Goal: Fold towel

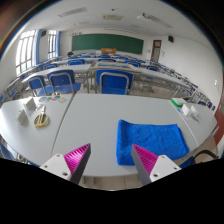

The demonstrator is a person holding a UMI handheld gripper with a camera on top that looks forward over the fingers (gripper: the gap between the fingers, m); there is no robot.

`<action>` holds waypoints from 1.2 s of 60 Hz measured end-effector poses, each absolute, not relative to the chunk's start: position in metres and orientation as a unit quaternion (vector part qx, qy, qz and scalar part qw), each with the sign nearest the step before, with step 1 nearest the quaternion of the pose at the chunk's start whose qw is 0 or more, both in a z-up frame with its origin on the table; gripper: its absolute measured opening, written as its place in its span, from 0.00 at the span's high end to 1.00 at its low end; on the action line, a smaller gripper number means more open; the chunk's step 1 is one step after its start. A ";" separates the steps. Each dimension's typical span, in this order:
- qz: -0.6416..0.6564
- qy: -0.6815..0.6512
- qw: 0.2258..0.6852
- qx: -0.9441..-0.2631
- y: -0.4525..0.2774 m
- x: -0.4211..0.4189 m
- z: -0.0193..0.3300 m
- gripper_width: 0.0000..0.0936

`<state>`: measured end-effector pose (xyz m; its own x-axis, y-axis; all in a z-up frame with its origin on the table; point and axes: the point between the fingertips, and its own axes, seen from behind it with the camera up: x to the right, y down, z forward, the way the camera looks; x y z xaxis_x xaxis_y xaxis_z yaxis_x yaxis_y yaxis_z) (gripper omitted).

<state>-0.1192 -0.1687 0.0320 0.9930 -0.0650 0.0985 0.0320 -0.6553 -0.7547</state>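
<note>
Approaching the blue towel with our gripper wide open, empty.
We see its near edge hidden behind the right finger.

Towel: near edge lying hidden behind the right finger. Small items left of the towel on the table: too small to identify. Objects right of the towel: partly cut off, unidentifiable.

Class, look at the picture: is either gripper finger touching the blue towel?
Cannot tell. In the gripper view the open gripper has one finger's tip overlapping the blue towel's near edge, but contact versus hovering above isn't plain.
</note>
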 end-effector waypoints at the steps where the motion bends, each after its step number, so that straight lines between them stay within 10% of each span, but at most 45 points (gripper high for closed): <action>1: -0.059 0.009 0.412 -0.909 -0.162 -0.118 0.026 0.09; 16: -0.048 0.027 0.407 -0.912 -0.110 -0.095 -0.014 0.19; 24: -0.048 -0.004 0.416 -0.908 -0.105 -0.091 -0.015 0.55; 29: -0.081 -0.038 0.418 -0.904 -0.102 -0.079 -0.012 0.96; 44: -0.041 -0.056 0.396 -0.916 -0.101 -0.088 -0.006 0.99; 59: 0.109 -0.015 0.456 -0.883 -0.086 -0.123 0.112 0.99; 72: 0.045 0.033 0.423 -0.904 -0.100 -0.004 0.068 0.83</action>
<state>-0.0042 -0.1002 0.0681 0.9938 -0.0219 -0.1093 -0.0980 -0.6392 -0.7628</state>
